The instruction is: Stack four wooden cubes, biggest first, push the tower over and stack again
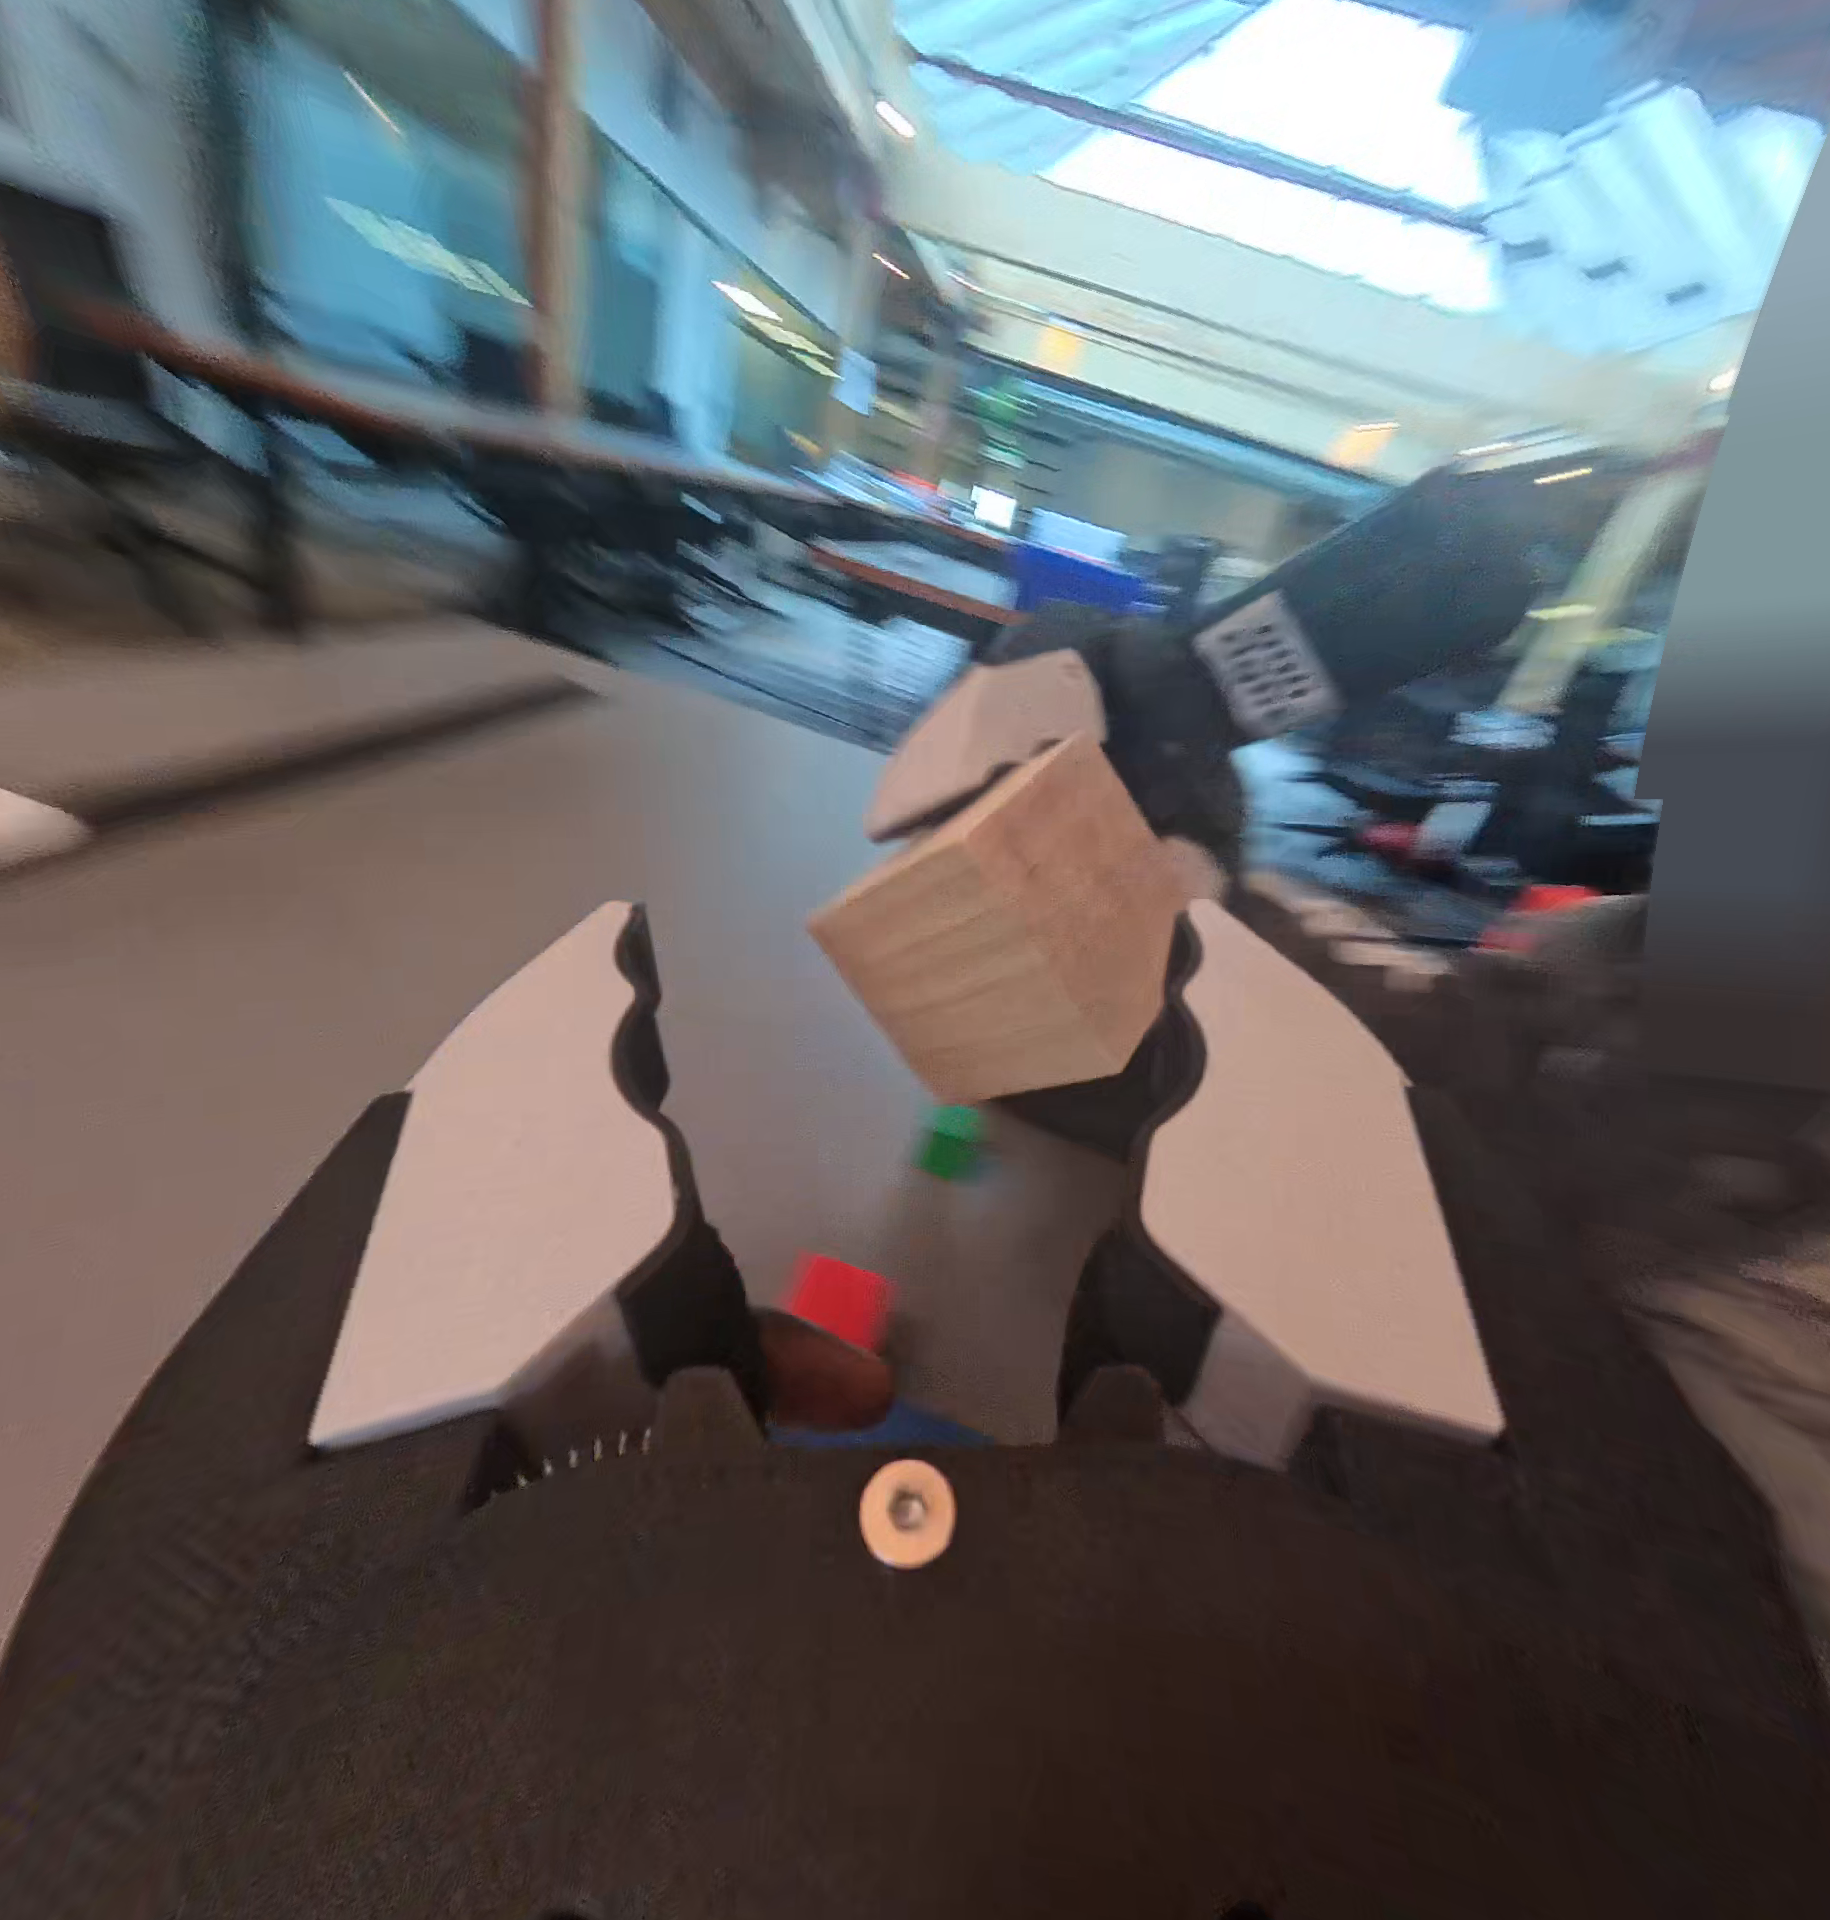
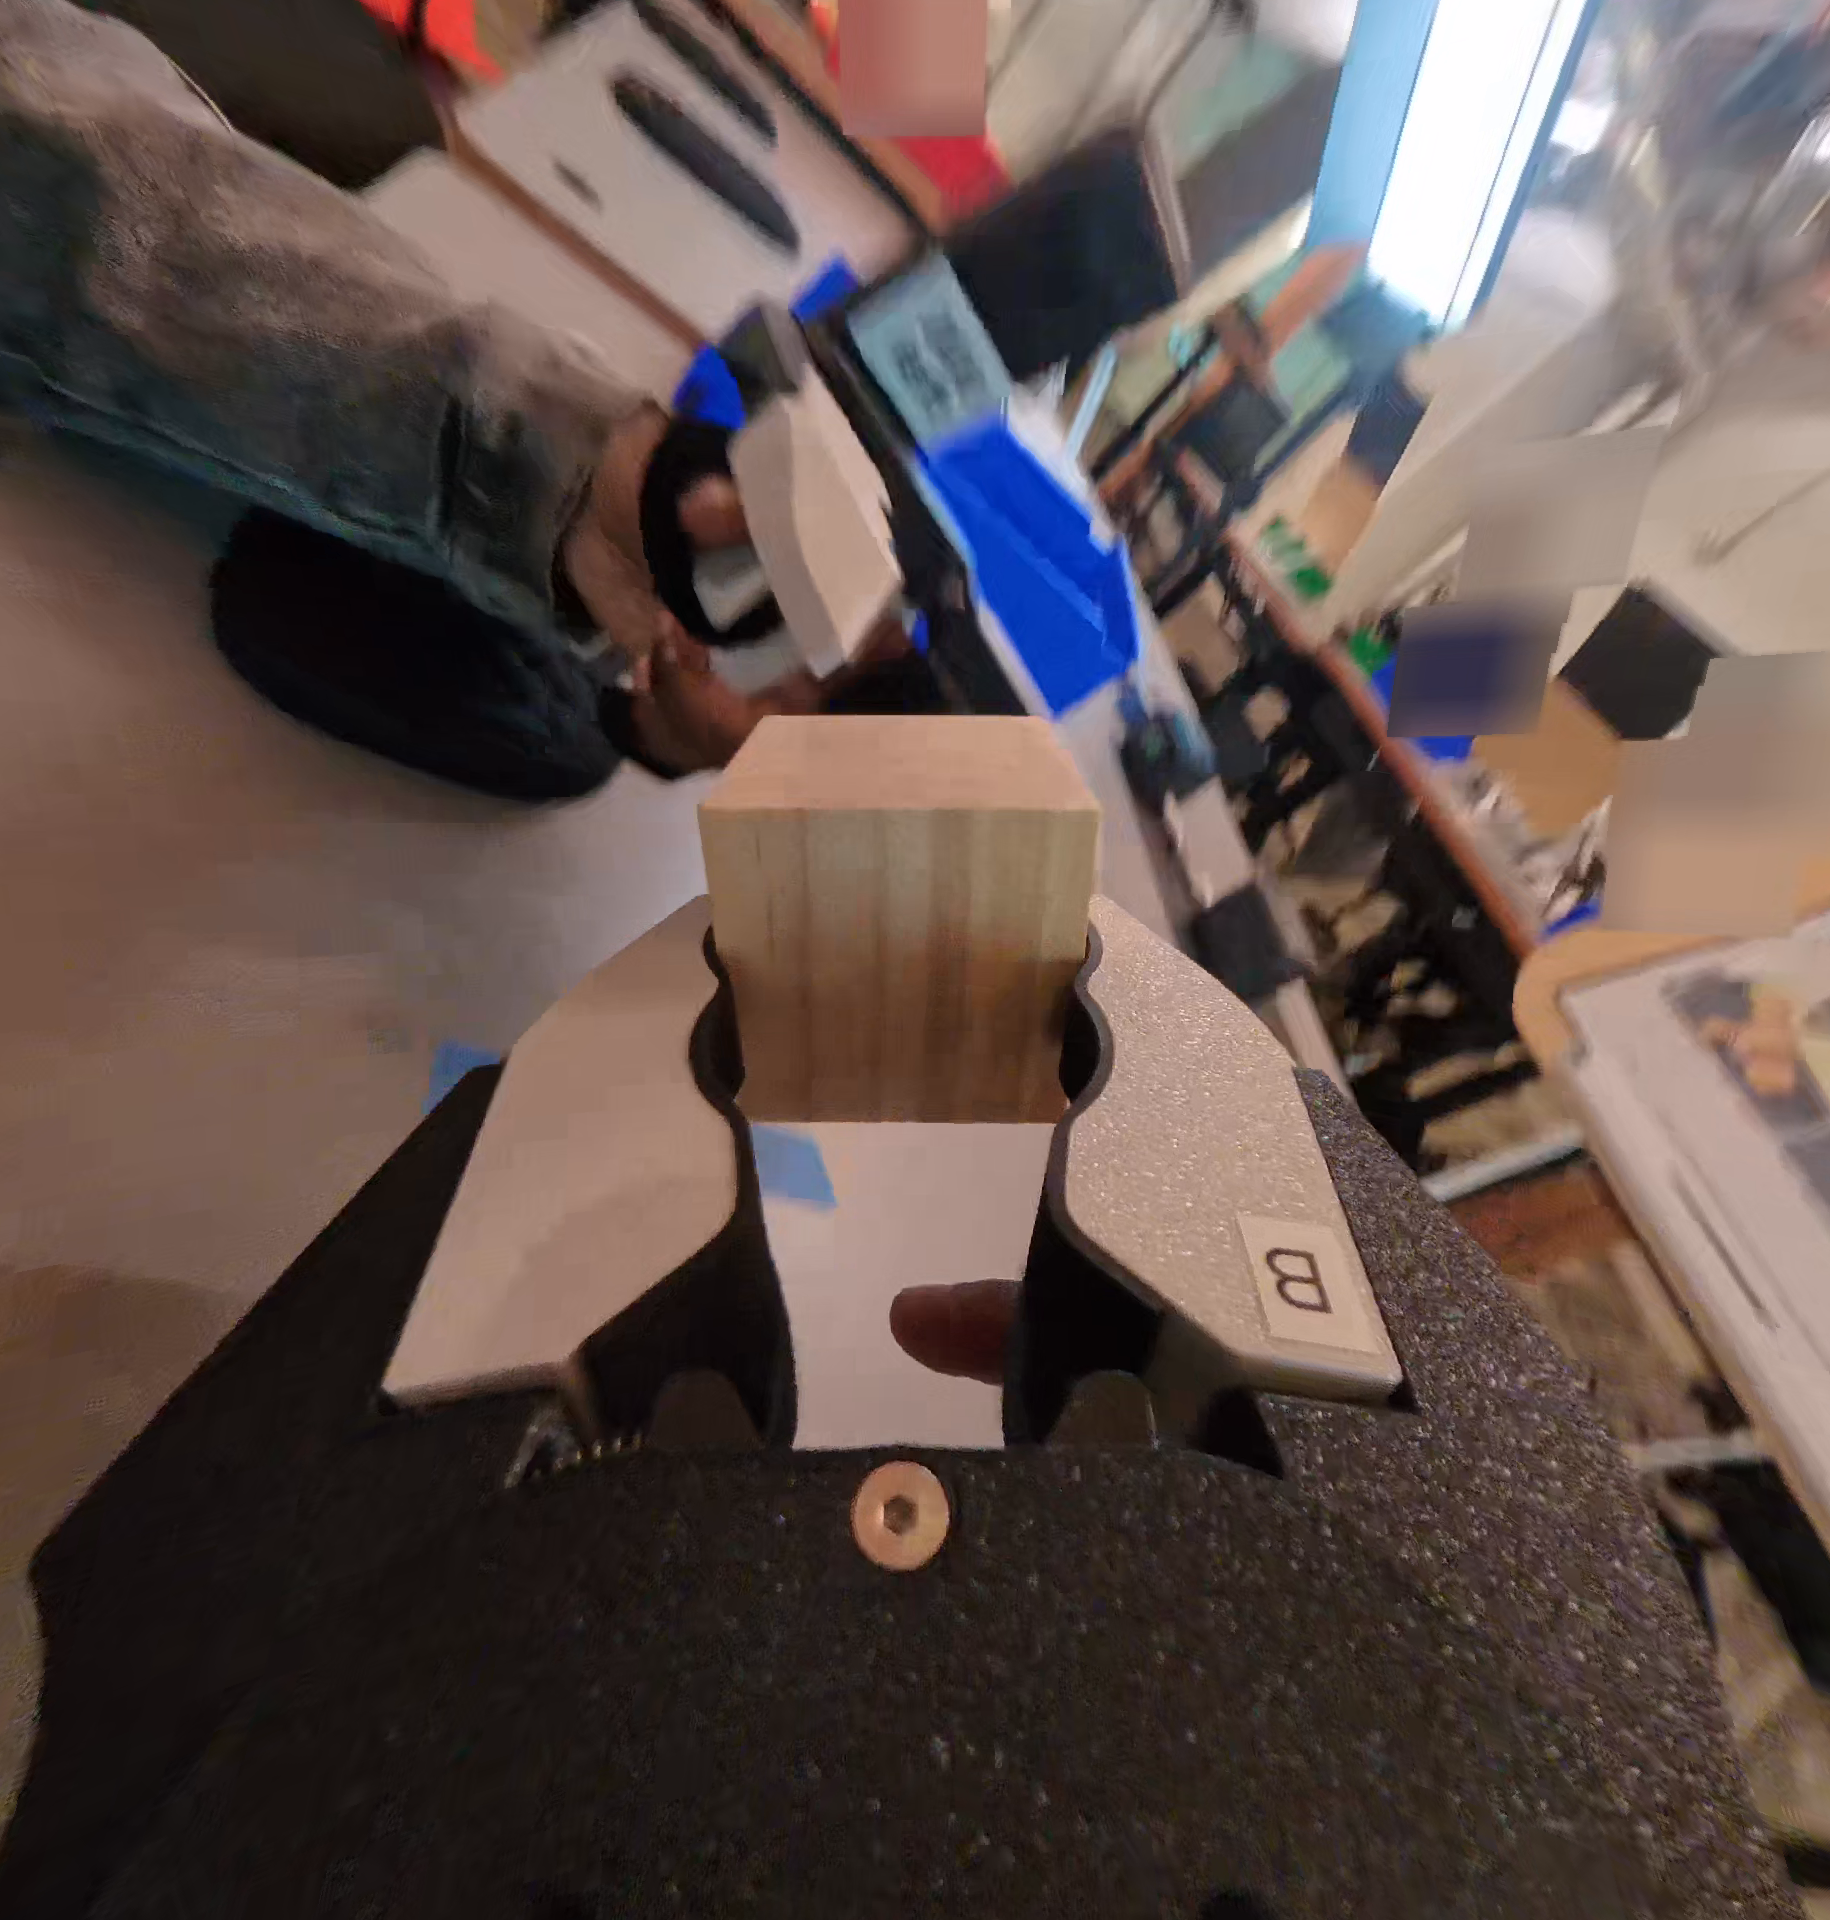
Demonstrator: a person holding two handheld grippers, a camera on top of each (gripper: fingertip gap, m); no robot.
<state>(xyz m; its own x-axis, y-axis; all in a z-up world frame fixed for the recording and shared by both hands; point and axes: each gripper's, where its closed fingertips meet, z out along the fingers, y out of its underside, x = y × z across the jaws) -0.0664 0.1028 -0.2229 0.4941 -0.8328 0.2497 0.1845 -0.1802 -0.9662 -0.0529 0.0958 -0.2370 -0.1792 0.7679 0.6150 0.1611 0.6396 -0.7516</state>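
A pale wooden cube [image 2: 895,914] sits between both pads of my right gripper [image 2: 898,920], which is shut on it and holds it above the grey table [image 2: 215,935]. In the left wrist view the same cube [image 1: 1004,935] hangs tilted in the right gripper's fingers [image 1: 994,727], close to my left gripper's right pad. My left gripper [image 1: 906,914] is open, and its left pad stands well clear of the cube. A small green cube [image 1: 949,1141] and a small red cube [image 1: 838,1299] lie on the table [image 1: 371,935] below. The left gripper [image 2: 817,540] also shows beyond the cube in the right wrist view.
A person's grey sleeve [image 2: 267,343] and hand hold the left gripper. Blue tape [image 2: 791,1164] marks the table. Desks and shelves with clutter stand to the right [image 2: 1410,831]. Both views are motion-blurred. The grippers are tip to tip, or close to it.
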